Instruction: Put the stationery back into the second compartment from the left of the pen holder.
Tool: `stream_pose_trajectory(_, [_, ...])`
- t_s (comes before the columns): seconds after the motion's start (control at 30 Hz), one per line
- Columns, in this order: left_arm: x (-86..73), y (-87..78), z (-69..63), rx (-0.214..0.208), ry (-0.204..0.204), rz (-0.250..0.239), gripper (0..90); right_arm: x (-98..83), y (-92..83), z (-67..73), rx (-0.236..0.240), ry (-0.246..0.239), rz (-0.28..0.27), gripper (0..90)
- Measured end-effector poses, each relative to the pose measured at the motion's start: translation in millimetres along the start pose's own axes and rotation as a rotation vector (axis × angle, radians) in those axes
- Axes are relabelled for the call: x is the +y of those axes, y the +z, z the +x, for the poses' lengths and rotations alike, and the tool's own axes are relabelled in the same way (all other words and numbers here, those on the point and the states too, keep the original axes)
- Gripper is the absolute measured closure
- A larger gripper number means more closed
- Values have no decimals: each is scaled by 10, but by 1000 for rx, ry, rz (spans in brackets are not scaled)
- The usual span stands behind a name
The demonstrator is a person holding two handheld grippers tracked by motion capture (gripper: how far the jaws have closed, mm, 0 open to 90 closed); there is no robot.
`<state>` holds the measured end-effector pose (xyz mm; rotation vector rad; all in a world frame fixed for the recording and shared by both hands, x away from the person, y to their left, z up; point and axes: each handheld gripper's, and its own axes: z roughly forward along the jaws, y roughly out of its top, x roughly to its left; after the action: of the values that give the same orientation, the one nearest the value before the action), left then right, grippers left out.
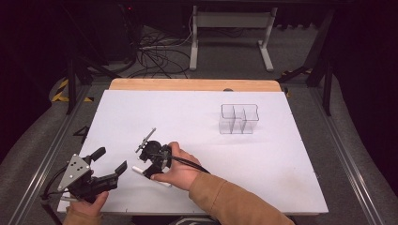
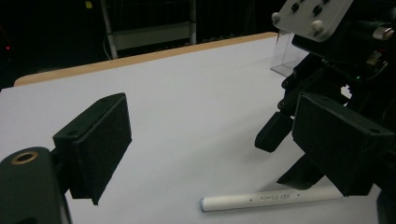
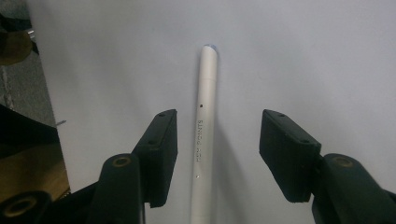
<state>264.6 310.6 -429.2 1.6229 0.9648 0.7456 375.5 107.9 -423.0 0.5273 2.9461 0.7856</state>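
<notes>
Two grippers seen | right gripper (image 3: 214,154): jaws wide open, white pen (image 3: 204,135) lying between them, not gripped | left gripper (image 1: 111,165): jaws wide open, nothing held | clear divided organizer (image 1: 238,119) well apart

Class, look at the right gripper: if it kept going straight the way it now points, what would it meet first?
The white pen. It lies on the white table between the open jaws of the right gripper, running along its line. Depth is unclear, so the jaws may reach the table alongside it.

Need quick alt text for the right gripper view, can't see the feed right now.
A white pen lies lengthwise on the white table, between the open black jaws of the right gripper, which touch nothing.
</notes>
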Motion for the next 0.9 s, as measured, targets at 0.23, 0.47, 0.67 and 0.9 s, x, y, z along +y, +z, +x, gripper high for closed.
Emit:
stream_pose_trajectory(0.23, [-1,-4,7,4,8,4,127,11,59,12,-3,17,18,480])
stream_pose_trajectory(0.47, [-3,-7,6,7,5,2,127,7,105,46,-3,12,40,528])
stream_pose_trajectory(0.67, [-5,-6,7,8,7,2,126,6,162,59,-17,4,66,556])
stream_pose_trajectory(0.9, [-6,-4,5,10,8,2,126,3,217,85,-18,30,92,602])
